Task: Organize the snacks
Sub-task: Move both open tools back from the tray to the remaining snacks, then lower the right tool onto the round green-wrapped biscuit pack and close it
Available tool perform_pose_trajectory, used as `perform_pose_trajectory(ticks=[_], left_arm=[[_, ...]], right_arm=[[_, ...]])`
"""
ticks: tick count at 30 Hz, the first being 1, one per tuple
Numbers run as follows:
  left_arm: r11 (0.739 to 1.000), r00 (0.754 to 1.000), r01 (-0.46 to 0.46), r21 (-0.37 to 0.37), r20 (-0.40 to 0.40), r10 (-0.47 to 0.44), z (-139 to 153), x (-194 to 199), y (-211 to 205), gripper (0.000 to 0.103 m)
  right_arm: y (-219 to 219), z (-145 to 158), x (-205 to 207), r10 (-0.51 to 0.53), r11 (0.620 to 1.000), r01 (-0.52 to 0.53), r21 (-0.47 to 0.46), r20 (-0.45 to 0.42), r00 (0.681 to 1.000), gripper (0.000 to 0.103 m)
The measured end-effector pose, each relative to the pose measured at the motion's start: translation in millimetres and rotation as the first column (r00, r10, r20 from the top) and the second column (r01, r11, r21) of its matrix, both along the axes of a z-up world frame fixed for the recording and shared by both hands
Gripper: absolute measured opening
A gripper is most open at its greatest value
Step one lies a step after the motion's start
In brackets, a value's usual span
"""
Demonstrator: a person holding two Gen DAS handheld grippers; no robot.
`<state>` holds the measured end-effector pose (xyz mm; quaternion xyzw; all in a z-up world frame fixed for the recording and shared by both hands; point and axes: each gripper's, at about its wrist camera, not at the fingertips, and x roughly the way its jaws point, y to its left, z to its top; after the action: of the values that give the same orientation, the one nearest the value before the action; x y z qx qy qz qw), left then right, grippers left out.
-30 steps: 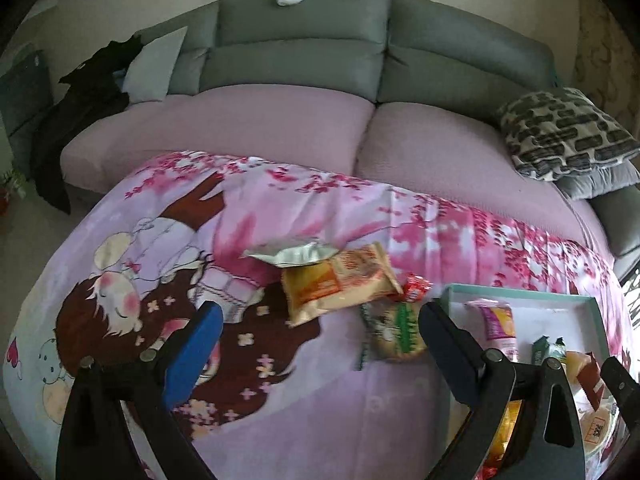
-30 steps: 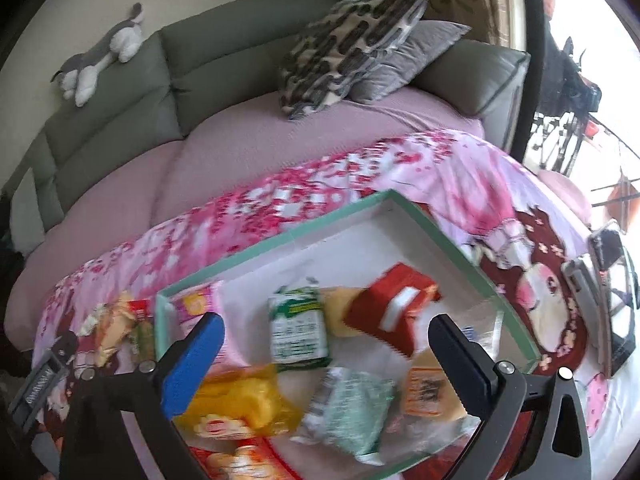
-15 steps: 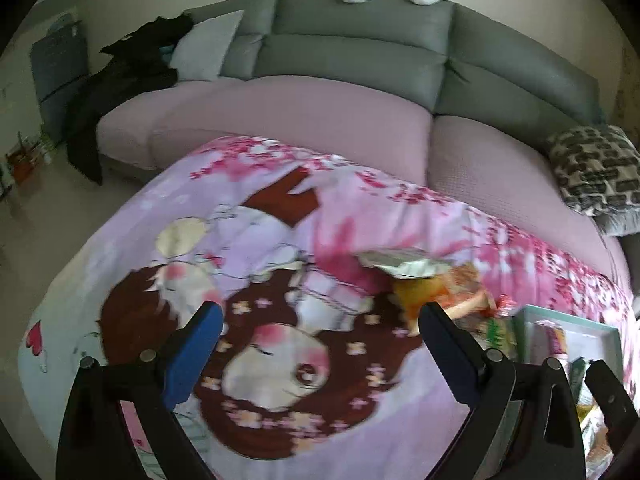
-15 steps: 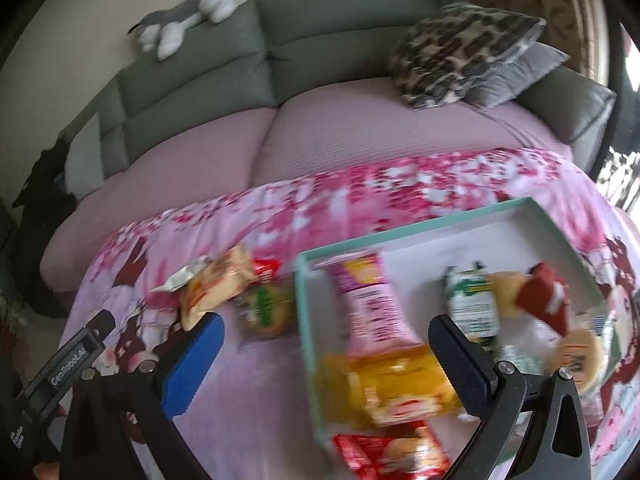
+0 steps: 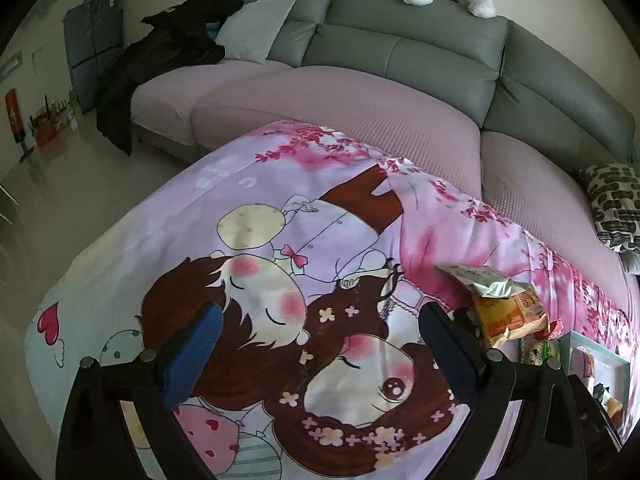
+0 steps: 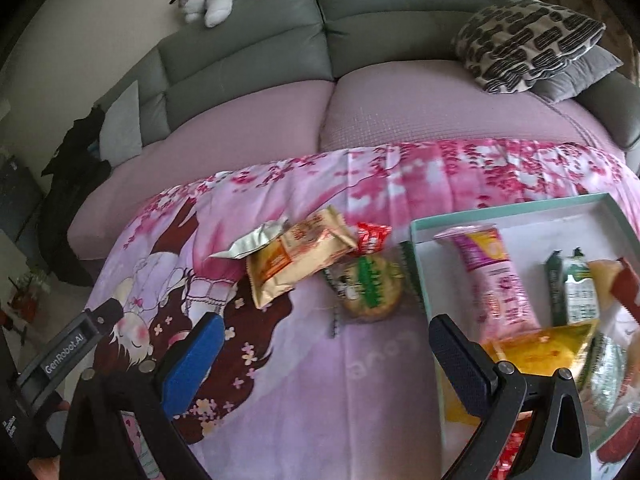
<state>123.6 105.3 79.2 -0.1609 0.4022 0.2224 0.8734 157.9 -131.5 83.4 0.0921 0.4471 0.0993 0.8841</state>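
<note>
With both claws spread apart and empty, the round green-labelled biscuit pack (image 6: 370,286) lies on the cartoon blanket (image 6: 320,380) just left of the teal tray (image 6: 416,240), ahead of the right gripper (image 6: 322,354) between its fingers, nearer it than the left gripper (image 5: 320,344).

Grey sofa (image 5: 420,56) with mauve seats; pale, perhaps tiled, floor (image 5: 60,168).
</note>
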Motion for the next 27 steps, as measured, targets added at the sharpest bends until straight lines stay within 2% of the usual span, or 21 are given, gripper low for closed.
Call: perform_pose_trajectory(ticks=[11, 17, 20, 23, 27], left_arm=[[0.993, 0.995, 0.102, -0.058, 0.01, -0.102, -19, 24, -11, 0.098], [0.985, 0.99, 0.144, -0.097, 0.025, -0.142, -26, 37, -17, 0.098], [0.978, 0.988, 0.151, -0.146, 0.057, -0.144, -28, 40, -15, 0.098], [0.968, 0.985, 0.166, -0.19, 0.081, -0.153, -30, 46, -15, 0.099], [0.96, 0.979, 0.203, -0.194, 0.077, -0.191, -31, 51, -23, 0.098]], right_arm=[[-7, -18, 11, -0.029, 0.998, 0.03, 0.051, -0.004, 1.0, 0.102], [-16, -17, 14, -0.058, 0.997, 0.057, 0.05, 0.018, 0.998, 0.093], [-18, -18, 16, -0.06, 0.997, 0.06, 0.039, 0.018, 0.998, 0.087], [-17, -20, 18, -0.047, 0.999, 0.046, 0.029, 0.015, 0.999, 0.083], [-11, -21, 20, -0.007, 1.0, 0.007, -0.002, 0.027, 1.0, 0.079]])
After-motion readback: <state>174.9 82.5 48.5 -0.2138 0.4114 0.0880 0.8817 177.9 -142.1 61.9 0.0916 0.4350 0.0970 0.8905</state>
